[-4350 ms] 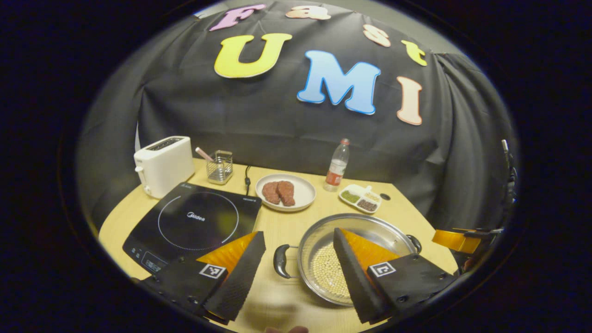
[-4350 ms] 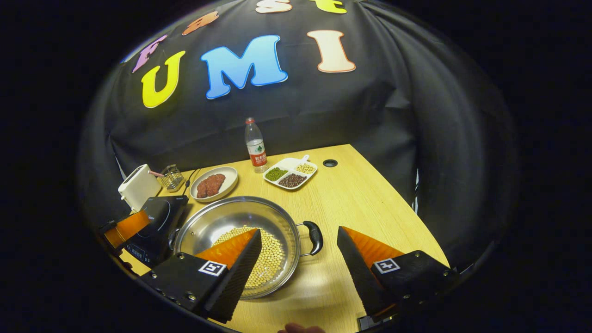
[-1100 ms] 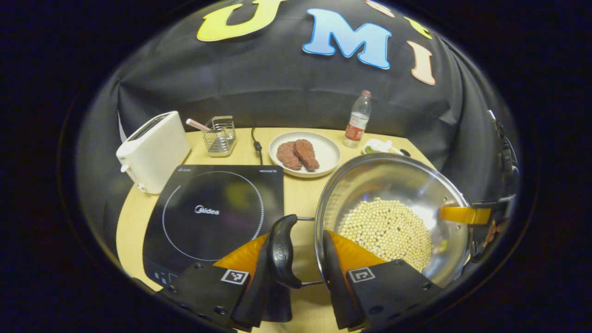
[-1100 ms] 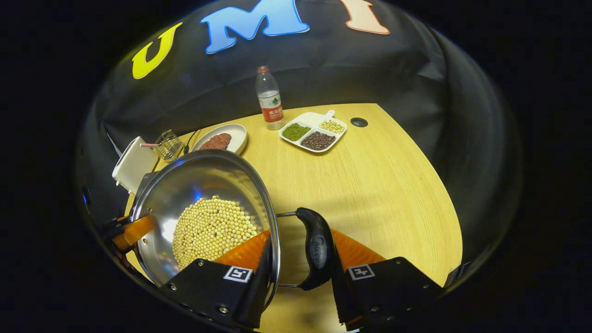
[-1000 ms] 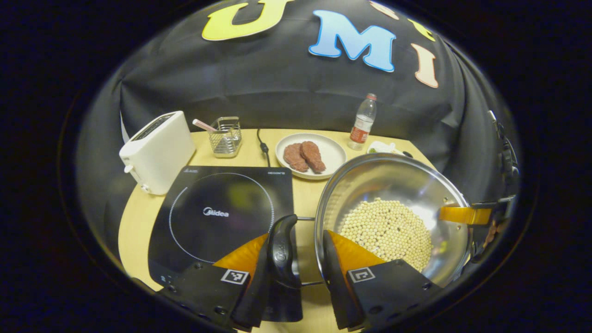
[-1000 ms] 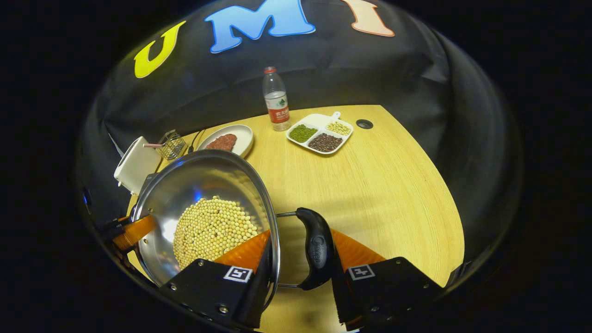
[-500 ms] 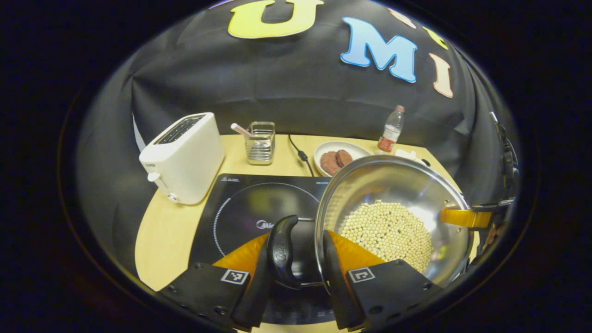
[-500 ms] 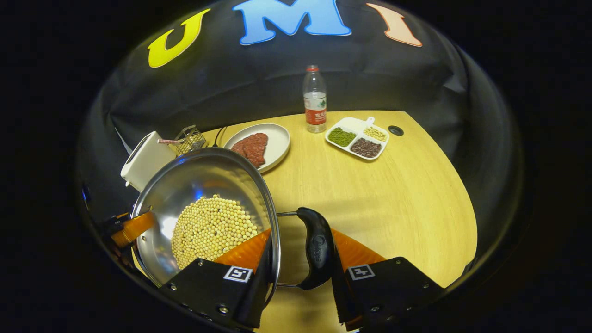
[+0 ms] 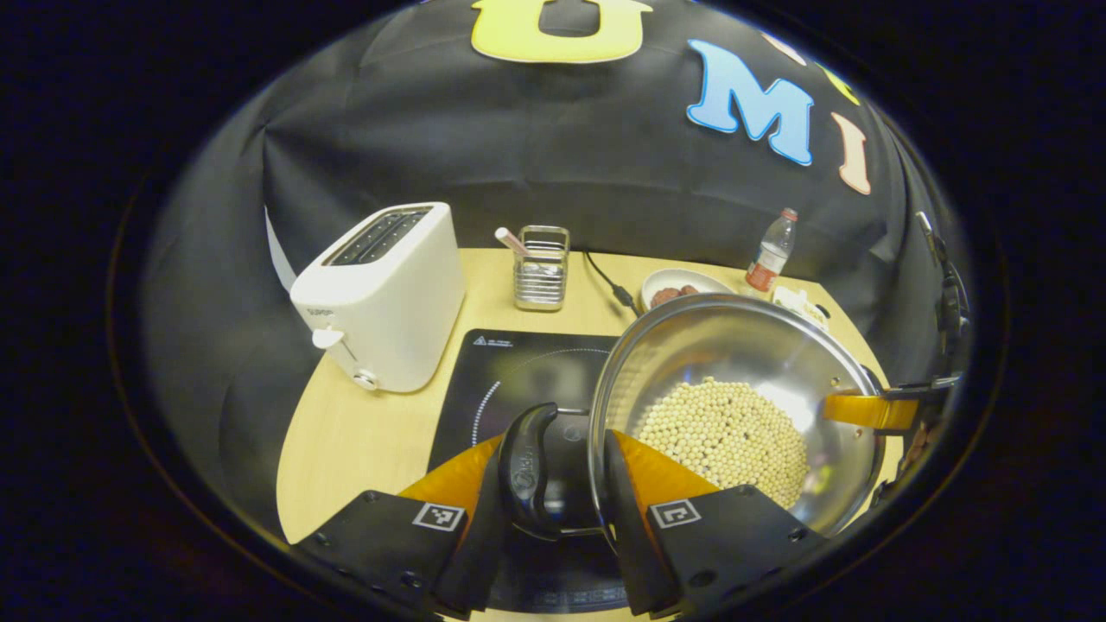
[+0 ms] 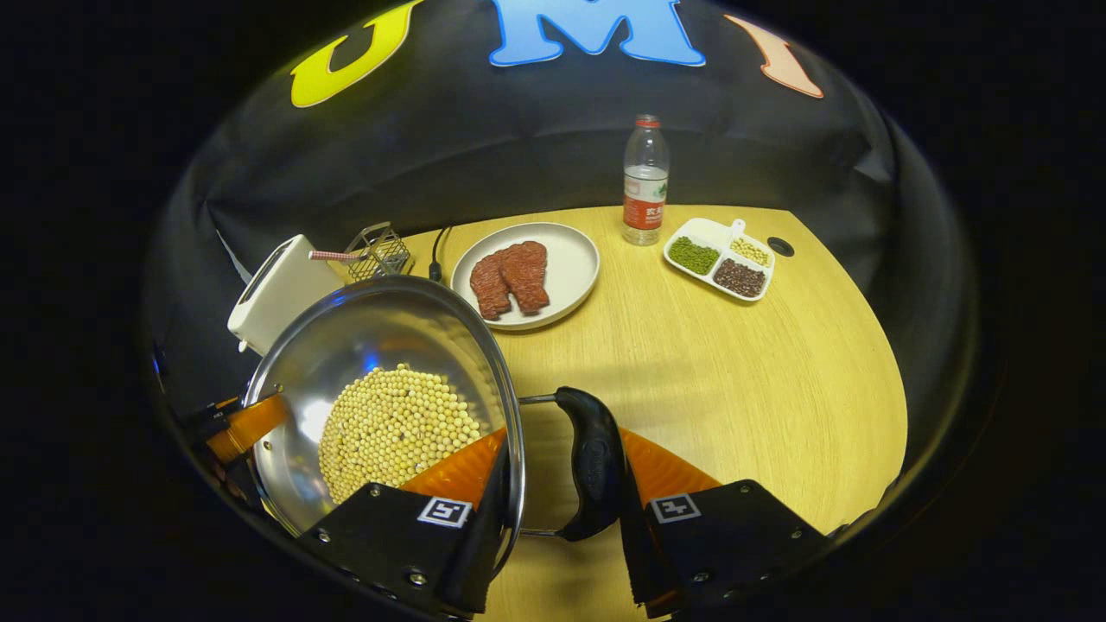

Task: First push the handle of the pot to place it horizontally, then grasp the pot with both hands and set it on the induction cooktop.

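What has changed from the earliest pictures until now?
Both tools, left tool and right tool, took hold of the pot by its handles and carried it from the table over the cooktop. The toaster and plate stayed.

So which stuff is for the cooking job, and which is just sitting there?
For the job:
pot of beans
pot handles
induction cooktop
left hand-held gripper
right hand-held gripper

Just lying about:
toaster
wire basket
plate of meat
water bottle
divided dish
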Motion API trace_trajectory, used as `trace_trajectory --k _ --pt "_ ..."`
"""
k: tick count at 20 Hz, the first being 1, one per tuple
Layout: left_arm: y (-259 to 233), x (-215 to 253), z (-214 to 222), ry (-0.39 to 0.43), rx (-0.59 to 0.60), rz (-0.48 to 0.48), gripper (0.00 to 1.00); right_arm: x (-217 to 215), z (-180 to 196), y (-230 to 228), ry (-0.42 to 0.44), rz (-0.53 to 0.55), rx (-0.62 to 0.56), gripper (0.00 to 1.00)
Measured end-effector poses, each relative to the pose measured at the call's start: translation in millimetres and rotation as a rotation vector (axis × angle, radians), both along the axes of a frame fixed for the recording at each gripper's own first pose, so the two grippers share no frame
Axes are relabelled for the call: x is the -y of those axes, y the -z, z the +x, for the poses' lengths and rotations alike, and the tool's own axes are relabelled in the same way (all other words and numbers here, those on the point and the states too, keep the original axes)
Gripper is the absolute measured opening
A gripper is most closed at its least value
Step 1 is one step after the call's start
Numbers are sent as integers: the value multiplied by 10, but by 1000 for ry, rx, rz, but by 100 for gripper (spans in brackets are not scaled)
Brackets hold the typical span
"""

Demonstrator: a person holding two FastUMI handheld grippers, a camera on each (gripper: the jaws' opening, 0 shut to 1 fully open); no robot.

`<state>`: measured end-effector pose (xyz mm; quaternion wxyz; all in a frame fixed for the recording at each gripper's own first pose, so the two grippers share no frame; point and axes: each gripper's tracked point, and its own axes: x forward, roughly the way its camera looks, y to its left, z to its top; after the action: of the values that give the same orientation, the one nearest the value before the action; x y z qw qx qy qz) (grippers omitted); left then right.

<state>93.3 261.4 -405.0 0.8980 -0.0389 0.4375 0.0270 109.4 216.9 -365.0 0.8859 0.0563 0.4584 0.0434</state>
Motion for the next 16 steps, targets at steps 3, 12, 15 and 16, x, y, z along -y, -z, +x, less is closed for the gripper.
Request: trace_trajectory --k 3,12,15,16 --pt "-43 -149 17 -7 -2 3 60 -182 81 17 -11 -2 2 60" --pt "98 -758 205 -28 4 24 64 -703 249 88 -10 1 -11 60" --pt "133 -923 224 -49 2 15 60 -858 281 100 -23 0 -6 60" --pt "156 -971 222 -55 -1 12 64 -906 293 113 -25 0 -6 60"
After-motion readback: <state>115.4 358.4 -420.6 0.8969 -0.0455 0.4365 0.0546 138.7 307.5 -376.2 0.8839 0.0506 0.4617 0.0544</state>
